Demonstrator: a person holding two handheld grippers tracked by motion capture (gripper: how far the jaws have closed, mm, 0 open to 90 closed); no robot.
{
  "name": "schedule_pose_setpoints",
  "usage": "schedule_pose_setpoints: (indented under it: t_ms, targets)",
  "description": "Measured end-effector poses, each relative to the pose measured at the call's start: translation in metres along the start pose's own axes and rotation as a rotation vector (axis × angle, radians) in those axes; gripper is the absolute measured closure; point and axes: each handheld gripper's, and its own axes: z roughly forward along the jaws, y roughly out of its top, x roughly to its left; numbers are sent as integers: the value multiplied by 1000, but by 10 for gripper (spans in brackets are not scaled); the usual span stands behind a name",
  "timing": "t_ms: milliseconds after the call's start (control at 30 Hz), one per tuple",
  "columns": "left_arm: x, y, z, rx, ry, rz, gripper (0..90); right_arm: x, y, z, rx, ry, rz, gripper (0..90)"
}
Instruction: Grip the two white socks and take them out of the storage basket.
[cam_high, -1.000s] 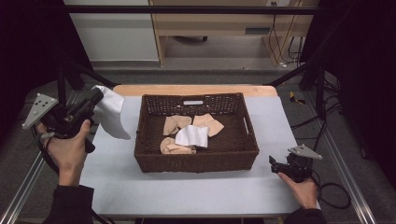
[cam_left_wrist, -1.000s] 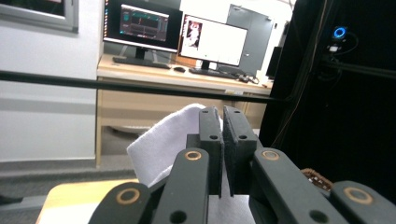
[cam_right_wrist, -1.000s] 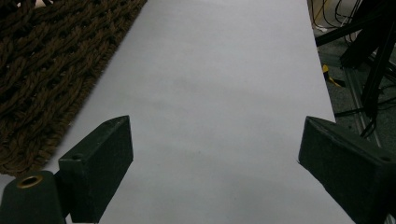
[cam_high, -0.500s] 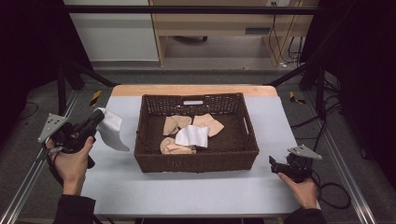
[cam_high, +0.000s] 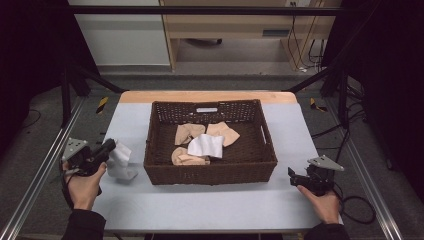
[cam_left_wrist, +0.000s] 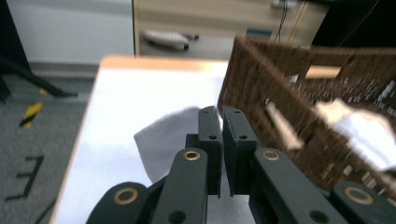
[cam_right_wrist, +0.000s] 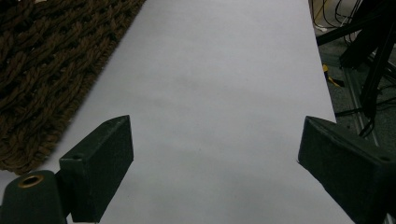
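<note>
The left gripper (cam_high: 109, 148), clamped on a white cloth (cam_high: 121, 162), has lowered it onto the tabletop's (cam_high: 200, 210) left edge; release seems next. The right gripper (cam_right_wrist: 212, 154) rests open.

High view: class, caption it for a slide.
Left gripper sets a white cloth beside the wicker basket.

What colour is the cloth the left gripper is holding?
White; the cloth shows best in the high view.

One basket (cam_high: 210, 172), two white cloths (cam_high: 121, 161), three tan cloths (cam_high: 223, 133).
</note>
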Motion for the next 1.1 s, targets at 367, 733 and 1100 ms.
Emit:
schedule_pose_setpoints:
  t_ms: [367,733,1100]
  targets:
    - [5,-29,23,158,22,59,808,1,-1,1,17,-3,-12,110]
    - [-3,-23,22,112,21,57,442,1,-1,0,16,0,-8,111]
    - [-20,3,4,18,-3,49,404,0,0,0,10,3,-4,111]
